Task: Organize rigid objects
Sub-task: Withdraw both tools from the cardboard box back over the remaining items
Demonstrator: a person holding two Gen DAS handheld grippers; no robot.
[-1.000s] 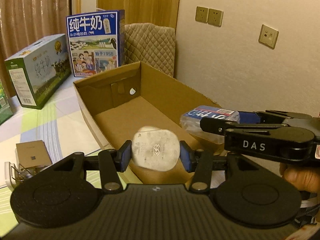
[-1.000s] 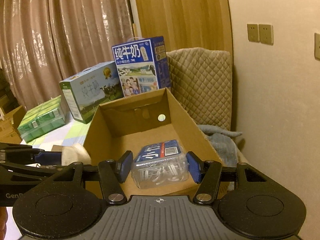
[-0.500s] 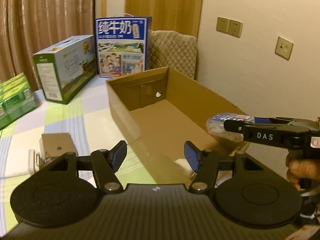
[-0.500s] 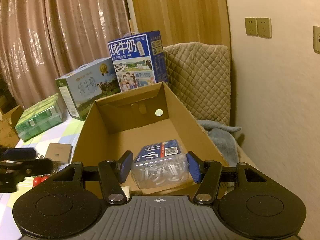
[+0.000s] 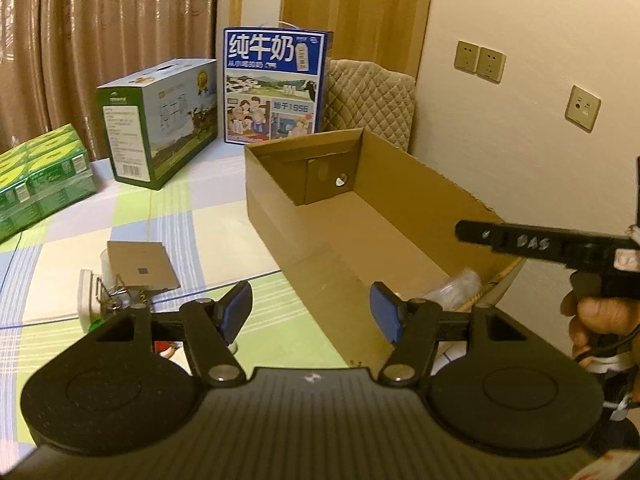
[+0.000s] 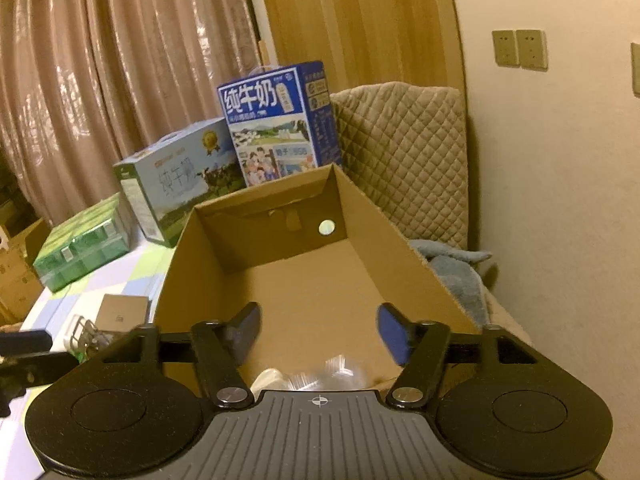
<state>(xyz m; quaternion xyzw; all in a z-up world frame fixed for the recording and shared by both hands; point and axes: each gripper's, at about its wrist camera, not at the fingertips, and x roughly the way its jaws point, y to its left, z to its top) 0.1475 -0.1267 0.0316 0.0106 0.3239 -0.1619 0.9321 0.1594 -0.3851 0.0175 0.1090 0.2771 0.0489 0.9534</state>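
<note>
right gripper is opening with nothing between its pads, above the clear plastic box lying at the cardboard box's six o'clock end. left gripper stands spread and empty at its nine o'clock side.

Left tool agape and empty, right tool with jaws opening, nothing between, both tilted downward.

Brown cardboard box, blue milk carton, green-white checked cloth, blue-padded tongs
</note>
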